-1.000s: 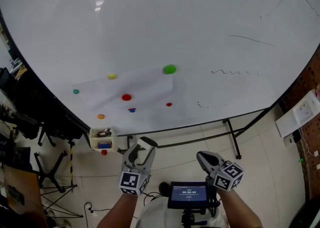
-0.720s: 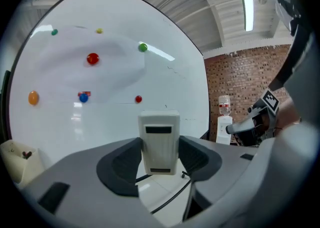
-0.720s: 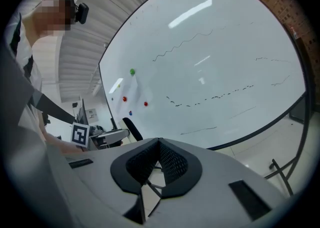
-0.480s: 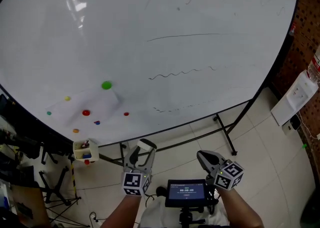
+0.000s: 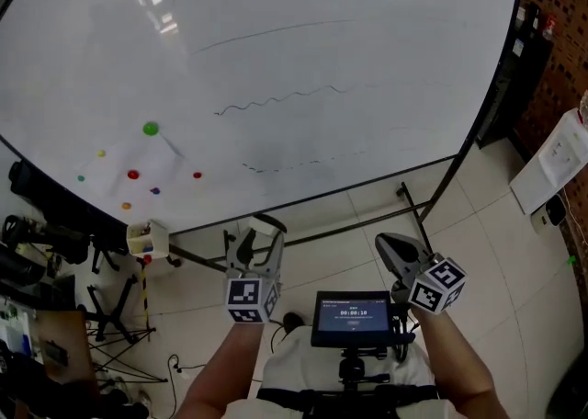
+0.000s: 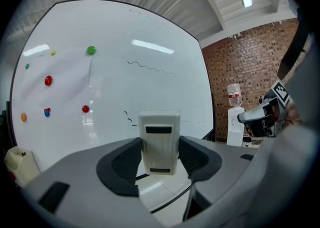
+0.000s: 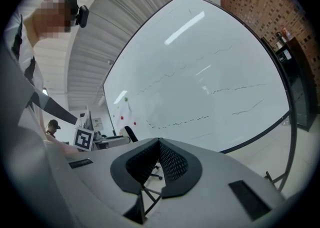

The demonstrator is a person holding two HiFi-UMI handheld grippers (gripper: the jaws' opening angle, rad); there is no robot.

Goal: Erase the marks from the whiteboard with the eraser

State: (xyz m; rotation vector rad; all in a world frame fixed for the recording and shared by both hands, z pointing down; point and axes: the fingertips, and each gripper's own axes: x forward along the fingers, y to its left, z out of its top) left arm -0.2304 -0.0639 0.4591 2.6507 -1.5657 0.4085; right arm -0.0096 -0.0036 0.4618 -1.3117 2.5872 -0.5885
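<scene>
The left gripper (image 5: 256, 241) is clamped on the white eraser (image 6: 160, 139), while the right gripper (image 5: 397, 252) has its jaws pressed together on nothing. Both are held short of the whiteboard (image 5: 303, 50), with open tiled floor (image 5: 354, 247) between them and its dark lower edge (image 5: 322, 203). A wavy line (image 5: 276, 100) and a dashed line (image 5: 285, 164) sit near that edge. Coloured magnets (image 5: 150, 130) cluster at the left. The stand leg (image 5: 432, 215) slants at the right.

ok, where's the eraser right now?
The eraser is clamped in the left gripper, centre of the left gripper view, short of the whiteboard.
</scene>
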